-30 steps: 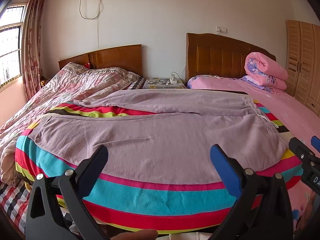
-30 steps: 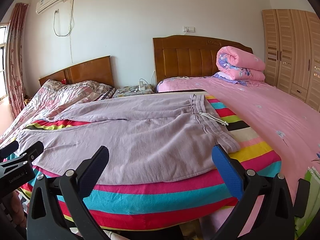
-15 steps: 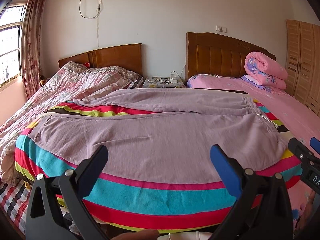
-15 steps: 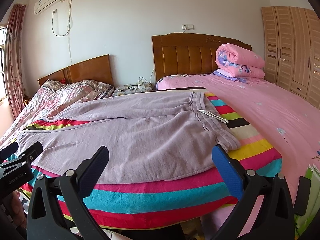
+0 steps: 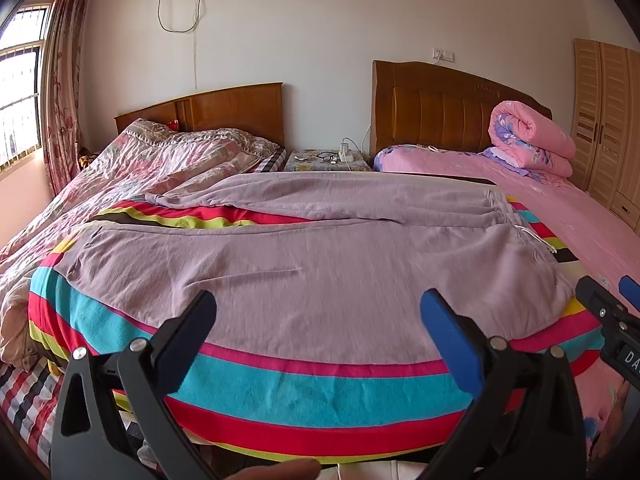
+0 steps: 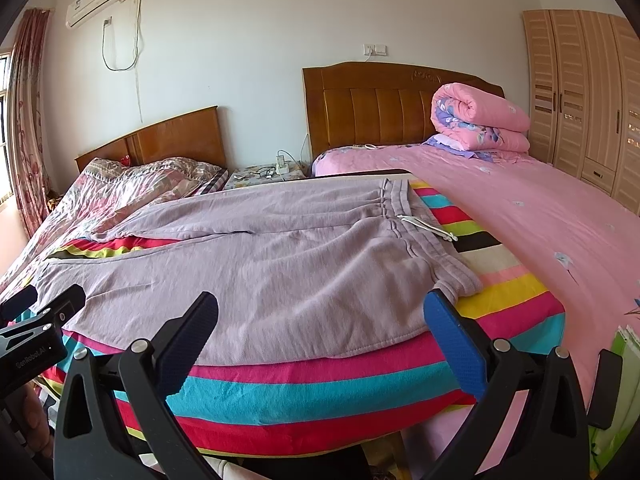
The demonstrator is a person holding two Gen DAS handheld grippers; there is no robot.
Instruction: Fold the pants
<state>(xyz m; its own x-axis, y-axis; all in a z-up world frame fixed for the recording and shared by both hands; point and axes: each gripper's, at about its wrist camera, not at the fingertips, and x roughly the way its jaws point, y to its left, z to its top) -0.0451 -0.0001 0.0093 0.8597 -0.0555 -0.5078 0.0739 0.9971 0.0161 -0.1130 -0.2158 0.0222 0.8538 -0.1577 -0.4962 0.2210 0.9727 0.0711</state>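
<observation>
The lilac cotton drawstring pants [image 5: 304, 264] lie spread flat on a bright rainbow-striped fleece blanket [image 5: 304, 384], waistband to the right, legs to the left. The left gripper [image 5: 318, 320] hangs with its fingers spread wide, empty, just short of the near hem. The right gripper [image 6: 320, 320] is likewise released, close to the waistband corner, touching nothing.

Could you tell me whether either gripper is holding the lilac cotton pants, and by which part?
Nothing is held. The left gripper and right gripper are open, short of the lilac cotton pants.
</observation>
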